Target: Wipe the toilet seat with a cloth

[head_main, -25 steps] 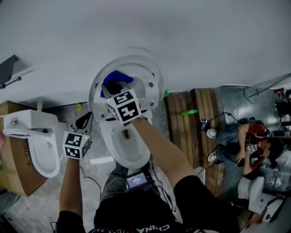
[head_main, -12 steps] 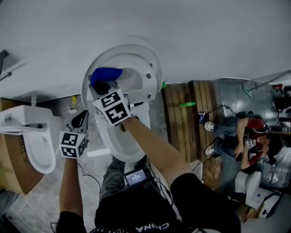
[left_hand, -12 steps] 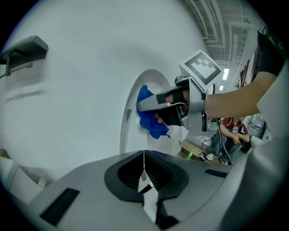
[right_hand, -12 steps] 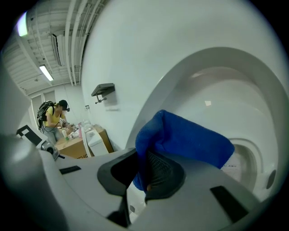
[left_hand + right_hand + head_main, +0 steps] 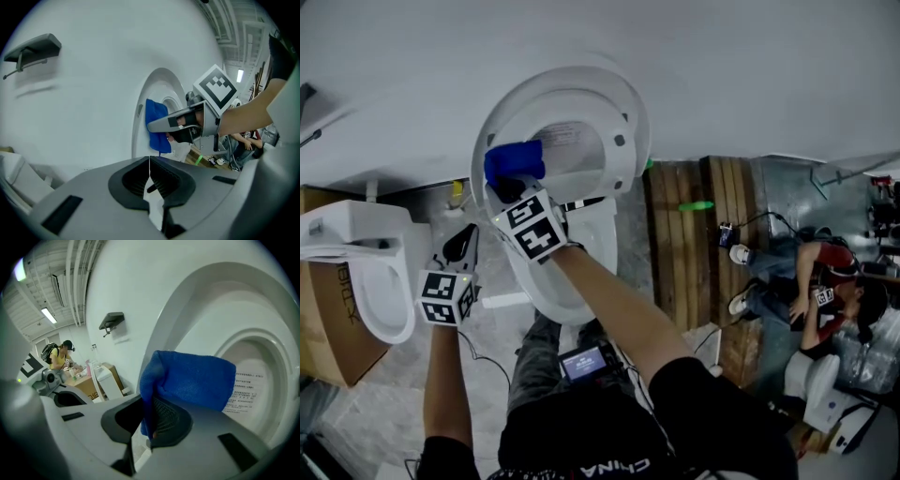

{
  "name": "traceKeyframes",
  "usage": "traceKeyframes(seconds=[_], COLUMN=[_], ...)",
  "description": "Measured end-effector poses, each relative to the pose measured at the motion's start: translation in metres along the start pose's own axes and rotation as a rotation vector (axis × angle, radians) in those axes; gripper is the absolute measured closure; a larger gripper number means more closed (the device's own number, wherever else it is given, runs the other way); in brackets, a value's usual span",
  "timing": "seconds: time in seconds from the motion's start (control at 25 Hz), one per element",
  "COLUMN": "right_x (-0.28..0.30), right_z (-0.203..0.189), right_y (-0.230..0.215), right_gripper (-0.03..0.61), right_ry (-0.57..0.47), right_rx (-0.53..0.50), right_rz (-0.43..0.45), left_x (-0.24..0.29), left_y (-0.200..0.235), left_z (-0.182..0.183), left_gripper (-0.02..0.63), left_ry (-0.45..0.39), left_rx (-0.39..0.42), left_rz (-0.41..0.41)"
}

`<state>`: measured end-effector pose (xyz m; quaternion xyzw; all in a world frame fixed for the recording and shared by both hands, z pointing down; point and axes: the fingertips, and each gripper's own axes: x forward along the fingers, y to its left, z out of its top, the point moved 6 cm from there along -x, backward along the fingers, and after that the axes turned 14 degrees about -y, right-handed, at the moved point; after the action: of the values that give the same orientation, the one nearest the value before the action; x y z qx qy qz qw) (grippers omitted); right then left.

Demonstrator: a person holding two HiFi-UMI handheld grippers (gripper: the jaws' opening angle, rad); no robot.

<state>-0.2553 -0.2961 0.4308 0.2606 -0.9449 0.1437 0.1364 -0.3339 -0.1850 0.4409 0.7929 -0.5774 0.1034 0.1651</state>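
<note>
One cloth (image 5: 514, 161) in right gripper (image 5: 512, 186), against toilet seat (image 5: 624, 141).

Grey floor (image 5: 366, 412) bearing a white toilet (image 5: 598, 234), a wooden pallet (image 5: 675, 253) just beside, a cardboard box (image 5: 328, 342) at left.

Head view looks steeply down; both gripper views, close, share the cloth (image 5: 514, 161).

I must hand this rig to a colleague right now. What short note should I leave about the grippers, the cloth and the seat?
Right gripper: shut on the blue cloth, held at the left side of the raised toilet seat.
Left gripper: shut, empty, below and left of the seat.
Done: cloth is gripped and at the seat.
Left: wipe around the ring; how much is already wiped does not show.
</note>
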Motion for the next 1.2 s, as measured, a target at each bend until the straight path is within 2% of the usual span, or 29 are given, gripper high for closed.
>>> traceKeyframes(seconds=[0.2,0.4,0.68,0.92,1.2], right_x=[0.007,0.014,0.019,0.013,0.003], right_z=[-0.031,-0.046,-0.085,-0.107,-0.141], right_y=[-0.005,-0.003,0.005,0.011,0.014], right_gripper=[0.534,0.534,0.534,0.534,0.534], right_ry=[0.045,0.04,0.087,0.044,0.038], right_rx=[0.053,0.084,0.092,0.146,0.128], right_rz=[-0.008,0.008,0.042,0.094,0.15], left_x=[-0.003,0.001,0.0,-0.004,0.004], left_y=[-0.002,-0.008,-0.022,-0.034,-0.043], left_z=[-0.014,-0.036,-0.072,-0.102,-0.134], left_gripper=[0.6,0.6,0.6,0.6,0.6], left_ry=[0.014,0.037,0.074,0.115,0.149], left_rx=[-0.004,0.009,-0.029,-0.034,-0.032], left_rz=[0.0,-0.009,-0.008,-0.011,-0.019])
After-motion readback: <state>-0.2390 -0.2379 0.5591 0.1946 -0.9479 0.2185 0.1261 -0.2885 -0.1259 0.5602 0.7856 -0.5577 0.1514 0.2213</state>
